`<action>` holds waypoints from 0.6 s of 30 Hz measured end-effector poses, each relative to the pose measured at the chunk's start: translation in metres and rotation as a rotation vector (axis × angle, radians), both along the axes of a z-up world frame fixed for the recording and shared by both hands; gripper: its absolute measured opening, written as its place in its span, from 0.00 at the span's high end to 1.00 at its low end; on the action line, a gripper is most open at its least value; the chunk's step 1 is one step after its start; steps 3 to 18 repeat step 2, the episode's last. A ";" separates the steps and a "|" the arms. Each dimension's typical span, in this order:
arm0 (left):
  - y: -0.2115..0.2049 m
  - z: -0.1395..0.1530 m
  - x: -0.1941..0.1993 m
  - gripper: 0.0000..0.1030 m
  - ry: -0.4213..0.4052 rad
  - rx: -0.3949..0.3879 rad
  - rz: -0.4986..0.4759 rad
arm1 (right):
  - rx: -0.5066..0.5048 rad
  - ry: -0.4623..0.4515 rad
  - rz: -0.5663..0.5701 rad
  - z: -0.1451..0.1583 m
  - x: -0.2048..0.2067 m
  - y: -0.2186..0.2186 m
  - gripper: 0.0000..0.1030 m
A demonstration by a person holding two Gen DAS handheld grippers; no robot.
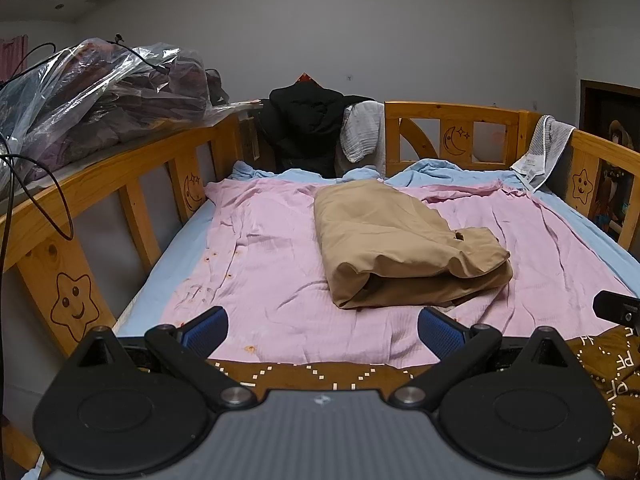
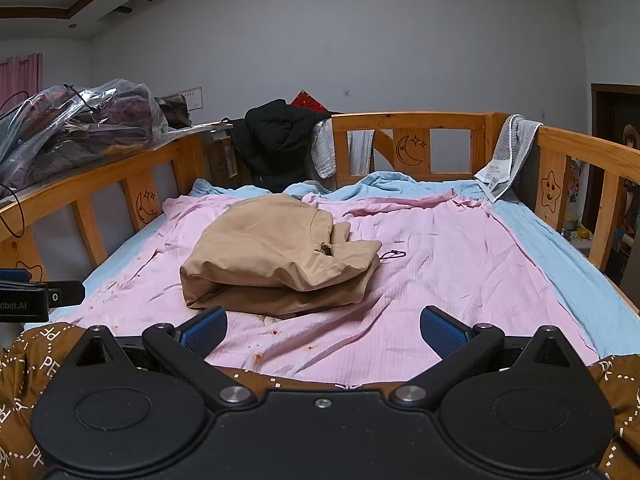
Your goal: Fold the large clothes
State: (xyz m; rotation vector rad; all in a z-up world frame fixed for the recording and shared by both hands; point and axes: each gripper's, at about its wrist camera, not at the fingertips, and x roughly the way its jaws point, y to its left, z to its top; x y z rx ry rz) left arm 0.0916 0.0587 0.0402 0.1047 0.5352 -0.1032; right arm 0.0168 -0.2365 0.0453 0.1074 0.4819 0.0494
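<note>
the tan garment [image 1: 404, 248] lies folded up on the pink sheet [image 1: 280, 280]. both hand-held grippers, left [image 1: 322, 330] and right [image 2: 323, 330], are spread wide and empty. it looks nearly done.

left tool [image 1: 322, 334]: fingers spread wide, holding nothing | right tool [image 2: 323, 334]: fingers spread wide, holding nothing

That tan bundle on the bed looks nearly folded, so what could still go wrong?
The tan garment is folded loosely, with a puffy open edge facing the grippers; a nudge might let the layers slide apart. Its drawstring trails onto the pink sheet and could snag. That sheet is wrinkled, so a low grab by the open left gripper or right gripper may pinch it too.
</note>
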 end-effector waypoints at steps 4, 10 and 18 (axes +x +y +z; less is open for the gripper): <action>0.001 0.000 0.001 0.00 0.006 -0.002 0.001 | -0.002 0.003 0.001 0.000 0.001 0.000 0.01; 0.001 0.000 0.001 0.00 0.006 -0.002 0.001 | -0.002 0.003 0.001 0.000 0.001 0.000 0.01; 0.001 0.000 0.001 0.00 0.006 -0.002 0.001 | -0.002 0.003 0.001 0.000 0.001 0.000 0.01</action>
